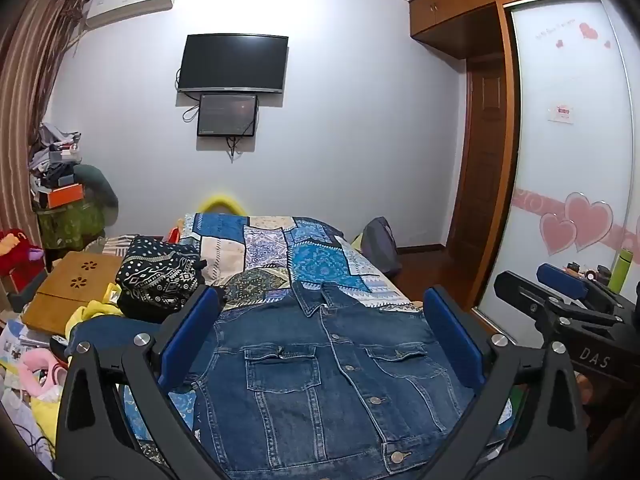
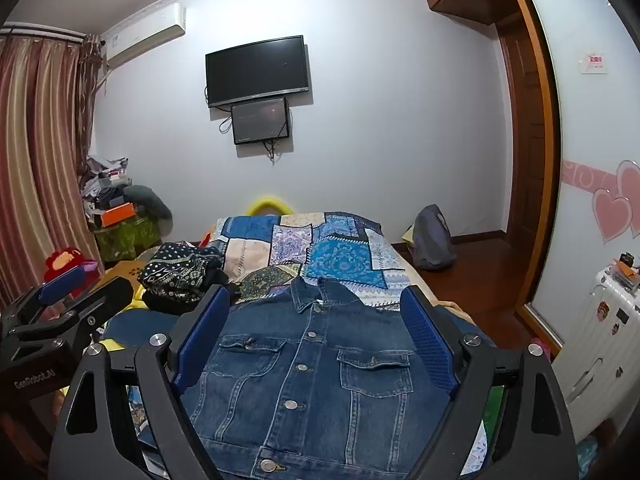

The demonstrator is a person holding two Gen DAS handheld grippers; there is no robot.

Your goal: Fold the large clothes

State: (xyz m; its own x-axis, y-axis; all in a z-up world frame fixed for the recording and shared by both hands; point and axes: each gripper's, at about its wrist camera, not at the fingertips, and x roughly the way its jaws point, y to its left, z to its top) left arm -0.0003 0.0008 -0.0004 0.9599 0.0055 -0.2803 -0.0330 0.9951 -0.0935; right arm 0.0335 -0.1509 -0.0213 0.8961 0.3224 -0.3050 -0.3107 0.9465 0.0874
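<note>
Jacket: blue denim, buttoned front, two flapped chest pockets, collar away from the cameras, hem nearest. Lies front-up and flat on the near end of the bed, over a patchwork cover. Body spread out; the sleeves are not plainly seen, and whether they are tucked under or hang off the sides cannot be told. No fold is visible yet.

Step in hand: judged to be the start. Both grippers hover above the jacket, nothing gripped.

Left gripper: blue pads wide apart, nothing between them, tilted slightly down over the jacket's chest.

Right gripper: pads likewise wide apart and empty, same slight downward tilt, just beside the left one; each shows at the edge of the other's view.

Next move, as a judgement: drop to a side edge or shoulder, pinch both layers of denim, and carry that side across the middle. Denim is stiff and heavy, so a shallow pinch may slip.

Surroundings: a dark patterned bundle at the jacket's left, near but apart. Mixed clutter lies beyond the bed's left edge. A screen hangs on the far wall; a wardrobe stands to the right.
</note>
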